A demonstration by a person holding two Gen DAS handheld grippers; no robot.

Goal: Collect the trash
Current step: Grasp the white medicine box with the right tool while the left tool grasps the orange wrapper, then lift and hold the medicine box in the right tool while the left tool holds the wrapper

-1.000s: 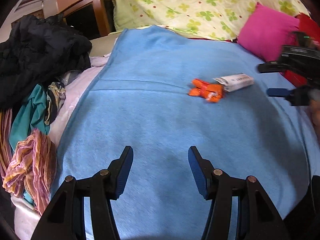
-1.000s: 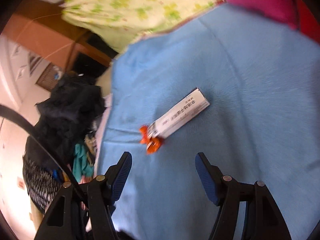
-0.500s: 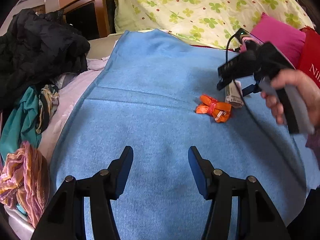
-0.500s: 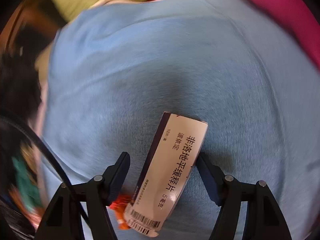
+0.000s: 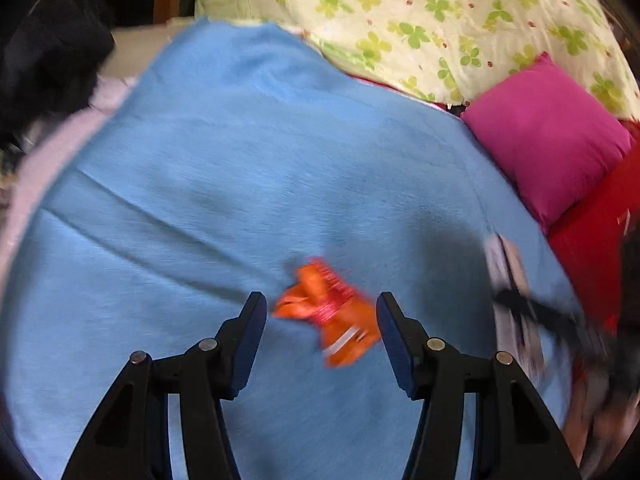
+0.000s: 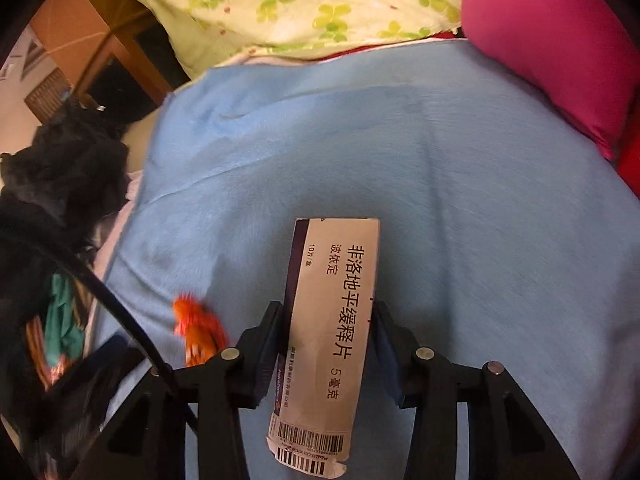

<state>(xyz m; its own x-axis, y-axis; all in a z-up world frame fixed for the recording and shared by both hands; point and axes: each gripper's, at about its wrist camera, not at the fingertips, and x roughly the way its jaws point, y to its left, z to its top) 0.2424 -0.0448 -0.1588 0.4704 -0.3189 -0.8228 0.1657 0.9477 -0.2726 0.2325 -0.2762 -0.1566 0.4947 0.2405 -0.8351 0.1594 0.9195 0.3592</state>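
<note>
A crumpled orange wrapper (image 5: pixel 328 312) lies on the blue blanket (image 5: pixel 240 160), between the fingers of my left gripper (image 5: pixel 322 320), which is open and not pressing on it. In the right wrist view a long white medicine box (image 6: pixel 336 320) with black print and a barcode runs lengthwise between the fingers of my right gripper (image 6: pixel 328 312); the jaws are closing and the pads press on its two sides. The wrapper (image 6: pixel 198 332) shows blurred to the left of that gripper. The left wrist view shows the right gripper (image 5: pixel 532 312) and the box (image 5: pixel 508 276) blurred at the right edge.
A pink pillow (image 5: pixel 548 140) and a red item (image 5: pixel 592 240) lie at the blanket's right side. A clover-print quilt (image 5: pixel 440 12) is bunched at the far end. Dark clothes (image 6: pixel 60 176) and coloured fabrics are heaped off the left edge, before wooden furniture (image 6: pixel 80 32).
My left gripper moved forward until the orange wrapper came between its fingers. My right gripper came down over the white box and closed on its sides; the box now lines up with the fingers.
</note>
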